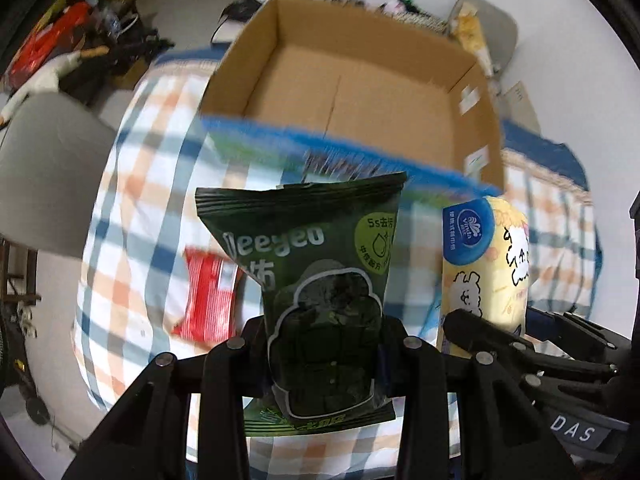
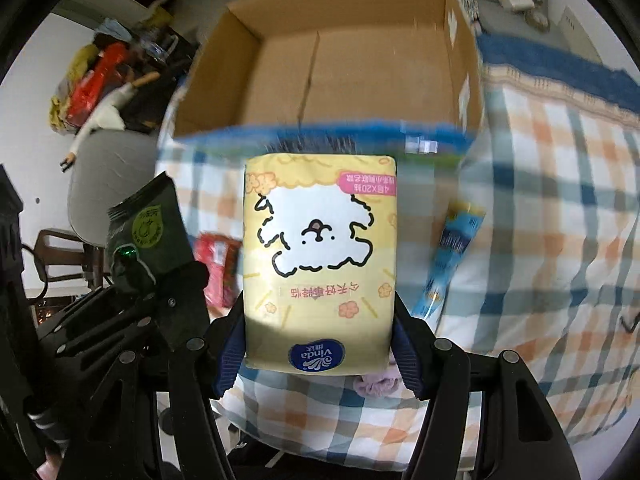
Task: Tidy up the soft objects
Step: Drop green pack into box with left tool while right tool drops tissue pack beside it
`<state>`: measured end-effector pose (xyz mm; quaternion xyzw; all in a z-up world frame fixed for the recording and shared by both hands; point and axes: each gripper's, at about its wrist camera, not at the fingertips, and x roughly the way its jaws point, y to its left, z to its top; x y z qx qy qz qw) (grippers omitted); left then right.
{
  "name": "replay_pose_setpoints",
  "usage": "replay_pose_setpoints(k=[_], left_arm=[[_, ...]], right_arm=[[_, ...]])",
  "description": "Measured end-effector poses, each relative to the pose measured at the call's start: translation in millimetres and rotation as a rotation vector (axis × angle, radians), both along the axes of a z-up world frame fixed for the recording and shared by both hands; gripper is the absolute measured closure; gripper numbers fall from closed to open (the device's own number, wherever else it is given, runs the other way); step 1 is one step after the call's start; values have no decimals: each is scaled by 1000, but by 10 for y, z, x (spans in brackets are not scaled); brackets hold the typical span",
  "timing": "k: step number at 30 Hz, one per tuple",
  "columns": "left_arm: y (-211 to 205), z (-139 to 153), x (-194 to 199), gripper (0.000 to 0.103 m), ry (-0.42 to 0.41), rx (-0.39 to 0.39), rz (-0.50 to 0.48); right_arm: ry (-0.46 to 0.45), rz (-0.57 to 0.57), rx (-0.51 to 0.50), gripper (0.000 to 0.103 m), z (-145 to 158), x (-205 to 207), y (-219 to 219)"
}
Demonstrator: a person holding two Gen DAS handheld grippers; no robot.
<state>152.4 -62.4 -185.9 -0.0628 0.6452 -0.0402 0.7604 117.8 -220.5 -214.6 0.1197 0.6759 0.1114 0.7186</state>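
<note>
**Two soft packs held up, open box just ahead**

Your left hand-held gripper (image 1: 324, 344) is clamped on the lower half of a dark green crinkly plastic pouch (image 1: 316, 280), held upright above the checked blue, orange and white bedcover (image 1: 132, 216). Your right hand-held gripper (image 2: 320, 344) is closed on the bottom end of a yellow soft-wrapped tissue pack printed with a white fluffy dog (image 2: 320, 252). Both hang short of the near wall of the open brown cardboard box (image 2: 360, 64), which stands on the bed and looks empty.

Expect both to be light and yielding. The pouch film is likely slick and will buckle, so grip across its padded middle, not the sealed fringe. The tissue pack should squash under pressure; hold its narrow sides low and firmly.

A red plastic packet (image 1: 208, 296) lies on the bedcover left of the pouch, and a slim blue sachet (image 2: 452, 256) lies toward the right side. Both look thin, so pinch an edge.
</note>
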Motion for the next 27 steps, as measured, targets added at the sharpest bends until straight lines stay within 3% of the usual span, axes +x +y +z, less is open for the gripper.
replay_pose_setpoints(k=[8, 10, 19, 27], left_arm=[[-45, 300, 702, 69, -68, -20, -45], [-53, 343, 884, 69, -81, -16, -64], [-123, 403, 1667, 69, -109, 13, -139], [-73, 88, 2266, 69, -51, -18, -181]], right_arm=[[-91, -39, 17, 37, 568, 429, -103], [-98, -59, 9, 37, 632, 715, -58], [-112, -132, -40, 37, 491, 1557, -208], [-120, -181, -101, 37, 130, 2123, -283]])
